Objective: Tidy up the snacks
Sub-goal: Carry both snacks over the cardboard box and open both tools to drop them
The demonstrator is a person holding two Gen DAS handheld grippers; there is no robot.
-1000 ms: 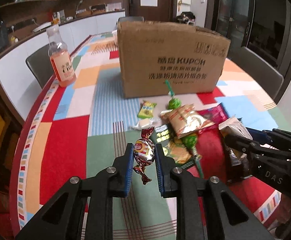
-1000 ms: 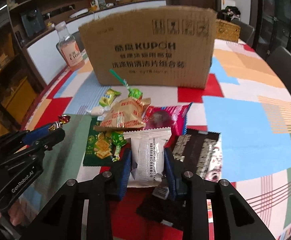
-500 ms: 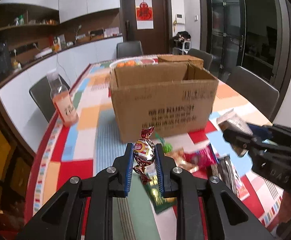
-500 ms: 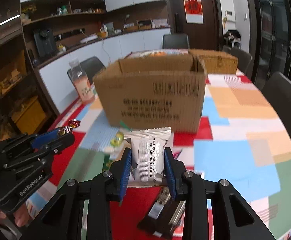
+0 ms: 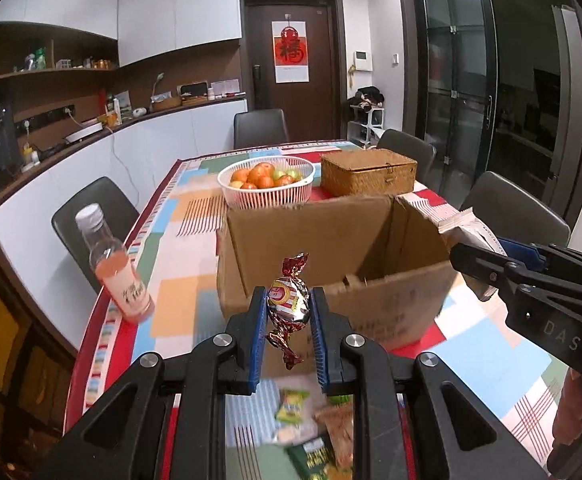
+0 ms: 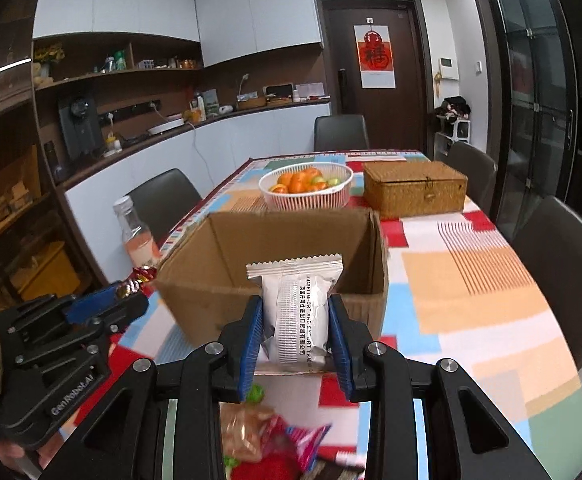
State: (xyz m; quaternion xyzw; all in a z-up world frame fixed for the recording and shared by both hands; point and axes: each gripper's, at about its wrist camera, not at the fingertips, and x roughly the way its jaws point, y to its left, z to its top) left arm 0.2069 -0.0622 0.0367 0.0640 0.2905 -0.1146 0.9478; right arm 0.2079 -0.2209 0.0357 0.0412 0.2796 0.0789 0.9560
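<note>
Snacks are riding up off the table: the left gripper [image 5: 288,316] is pinching a foil-wrapped candy [image 5: 288,305] while the right gripper [image 6: 294,330] is clamping a white snack packet [image 6: 297,312]. Both are hovering before the open cardboard box [image 6: 275,256], loose snacks [image 6: 267,440] lying blurred below.

Black left gripper [image 5: 288,312], blue-padded fingers [image 5: 257,336], silver screws.

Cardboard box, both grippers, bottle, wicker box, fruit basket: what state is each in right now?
Cardboard box: open on top, upright.
Left gripper: shut on wrapped candy.
Right gripper: shut on white snack packet.
Bottle: capped, upright, partly full.
Wicker box: lid closed.
Fruit basket: holds fruit.
</note>
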